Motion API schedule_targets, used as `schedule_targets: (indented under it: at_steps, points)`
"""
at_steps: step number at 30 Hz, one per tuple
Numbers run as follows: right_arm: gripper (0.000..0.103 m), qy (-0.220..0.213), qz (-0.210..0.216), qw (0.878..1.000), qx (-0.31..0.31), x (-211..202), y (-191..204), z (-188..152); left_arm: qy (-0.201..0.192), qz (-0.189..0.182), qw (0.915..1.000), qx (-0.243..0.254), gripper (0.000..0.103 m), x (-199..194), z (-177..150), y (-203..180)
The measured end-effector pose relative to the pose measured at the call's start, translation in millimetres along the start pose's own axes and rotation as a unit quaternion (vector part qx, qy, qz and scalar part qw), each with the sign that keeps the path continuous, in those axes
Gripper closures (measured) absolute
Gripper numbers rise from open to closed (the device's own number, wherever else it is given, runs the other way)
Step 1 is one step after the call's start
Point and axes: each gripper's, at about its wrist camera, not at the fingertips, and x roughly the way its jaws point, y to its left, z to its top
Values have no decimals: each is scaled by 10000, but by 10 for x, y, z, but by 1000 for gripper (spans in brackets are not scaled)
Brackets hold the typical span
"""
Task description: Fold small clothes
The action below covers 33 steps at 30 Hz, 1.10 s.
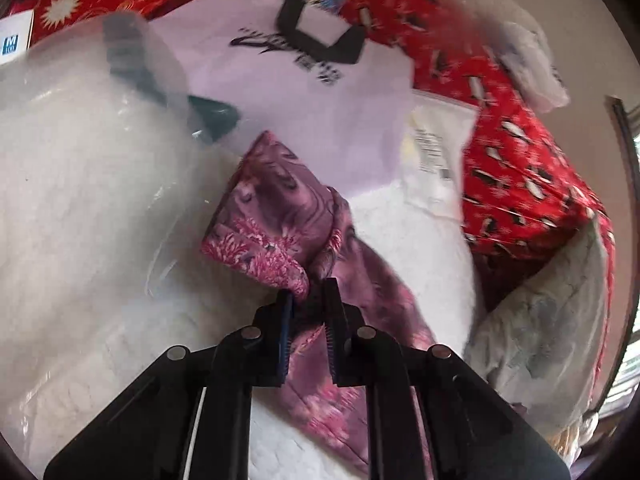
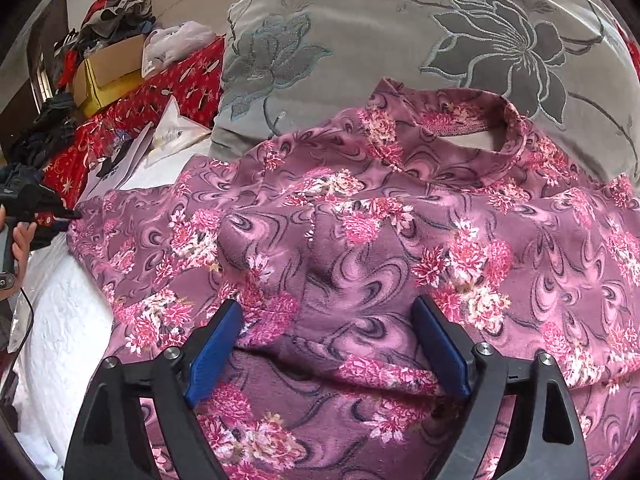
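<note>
1. The top (image 2: 360,240), a pink floral one, lies spread on the white bed (image 2: 60,320), its collar by a grey pillow (image 2: 360,40).
2. Left gripper (image 1: 310,292): jaws clamped on a sleeve end.
3. Right gripper (image 2: 326,332): jaws wide apart over the body, holding nothing.
4. Likely step: folding the sleeve inward; next, carry it across the chest and release.

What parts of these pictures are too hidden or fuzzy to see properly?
- Left wrist view: the clear plastic bag is blurred, so what it holds is unclear.
- Left wrist view: writing on the white paper is too smeared to read.
- Right wrist view: the floral top runs off the right and bottom edges, and the right gripper covers its lower part.
</note>
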Motion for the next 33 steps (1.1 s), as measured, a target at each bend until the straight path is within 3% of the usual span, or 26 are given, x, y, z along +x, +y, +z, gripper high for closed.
schedule_targets:
  at_steps: [8, 14, 19, 26, 30, 33]
  points:
    - [14, 83, -94, 9999, -67, -18, 27, 24, 12, -476, 9982, 367, 92, -371, -267, -599]
    - [15, 306, -433, 9979, -380, -131, 74, 83, 36, -717, 9941, 813, 92, -599, -597, -1125]
    - [15, 216, -787, 9962, -316, -352, -243, 91, 141, -931, 9890, 1139, 92, -725, -931, -1517]
    - [15, 201, -1856, 9816, -403, -614, -907, 25, 426, -1200, 9788, 1604, 92, -783, -1494, -2037]
    - [15, 454, -2199, 9738, -371, -622, -1253, -146, 624, -1287, 9729, 1819, 92, -736, -1838, -2298]
    - [0, 428, -2019, 9785, -21, -649, -1440, -297, 797, -1317, 9690, 1930, 92, -660, -2078, -2455]
